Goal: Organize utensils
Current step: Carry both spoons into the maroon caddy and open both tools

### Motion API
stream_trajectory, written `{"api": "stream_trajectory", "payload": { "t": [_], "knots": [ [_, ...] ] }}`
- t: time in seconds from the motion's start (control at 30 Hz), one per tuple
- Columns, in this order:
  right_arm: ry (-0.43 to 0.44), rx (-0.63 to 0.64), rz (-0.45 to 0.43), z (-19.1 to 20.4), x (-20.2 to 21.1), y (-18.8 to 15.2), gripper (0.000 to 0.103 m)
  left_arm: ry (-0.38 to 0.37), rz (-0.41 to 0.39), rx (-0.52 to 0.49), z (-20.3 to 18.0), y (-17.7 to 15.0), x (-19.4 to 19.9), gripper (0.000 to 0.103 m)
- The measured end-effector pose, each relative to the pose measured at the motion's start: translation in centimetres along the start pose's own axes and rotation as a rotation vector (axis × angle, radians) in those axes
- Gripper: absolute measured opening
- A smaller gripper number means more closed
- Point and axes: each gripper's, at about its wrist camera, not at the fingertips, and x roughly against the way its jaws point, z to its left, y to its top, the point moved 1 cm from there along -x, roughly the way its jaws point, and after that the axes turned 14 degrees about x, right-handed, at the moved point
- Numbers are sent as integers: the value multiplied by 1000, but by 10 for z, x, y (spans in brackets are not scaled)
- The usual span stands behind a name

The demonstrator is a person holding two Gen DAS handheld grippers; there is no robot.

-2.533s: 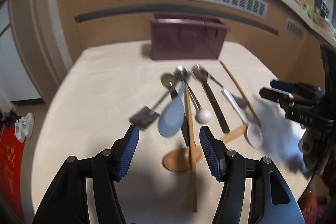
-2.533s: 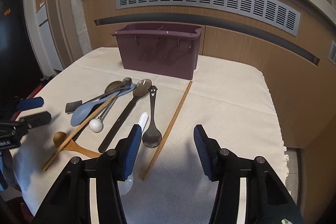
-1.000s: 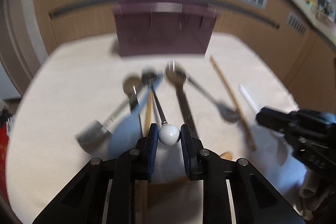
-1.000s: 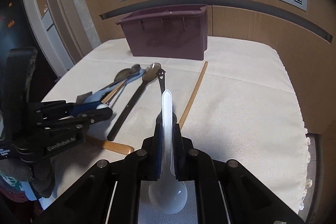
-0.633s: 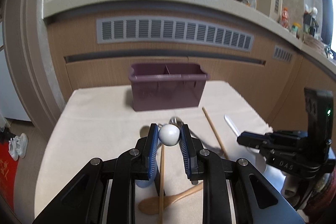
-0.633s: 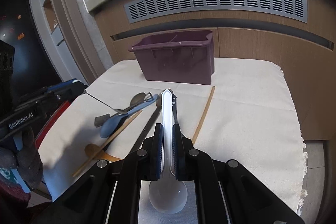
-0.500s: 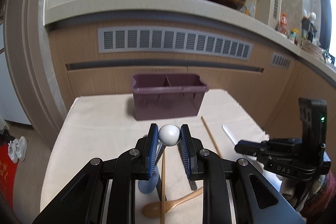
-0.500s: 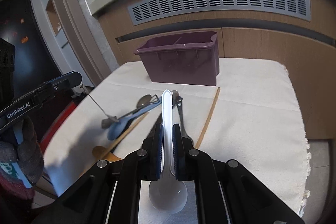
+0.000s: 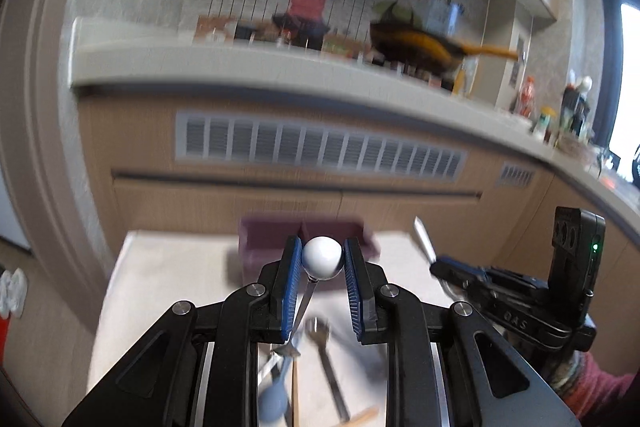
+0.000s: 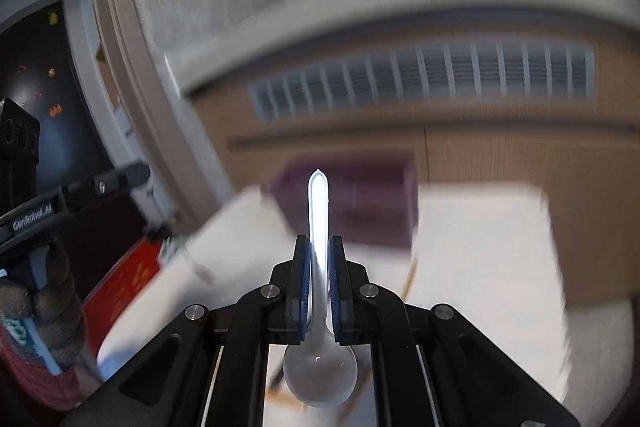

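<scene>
Left wrist view: we have the left gripper clamped on the white ball end of a thin metal utensil, blue pads touching the ball on both sides. Its stem hangs down and slightly left from the ball, long axis close to vertical, working end blurred just below the jaws.

Only this view shows the leftovers on the cloth-covered table: a blue spoon, a dark metal spoon and a wooden tip at the bottom edge, all blurred. It also shows the right gripper from the side, with the white handle sticking up and away past its tips.

Right wrist view: we have the right gripper closed tight on the white spoon. Grip sits low on the handle. Bowl faces us, below and behind the pads; handle tip points straight ahead toward the purple caddy. Long axis runs along the fingers.

Only this view shows the person's gloved hand on the left tool, at the left edge.

Caddy sits at the far side of the table in both views, blurred. Its centre divider is visible only in the left view. Both held utensils are clear of the table.
</scene>
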Motion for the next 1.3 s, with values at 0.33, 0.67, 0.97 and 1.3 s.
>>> {"api": "stream_trajectory", "payload": {
  "t": [0.33, 0.67, 0.97, 1.3],
  "knots": [
    [-73, 42, -182, -28, -83, 68, 8, -90, -29, 62, 12, 82, -75, 22],
    [-97, 24, -81, -49, -170, 32, 8, -56, 111, 137, 57, 55, -165, 22],
    [-151, 72, -4, -46, -128, 7, 20, -2, 98, 116, 58, 35, -158, 48],
    [151, 219, 292, 20, -71, -43, 29, 149, 33, 23, 64, -11, -71, 60]
  ]
}}
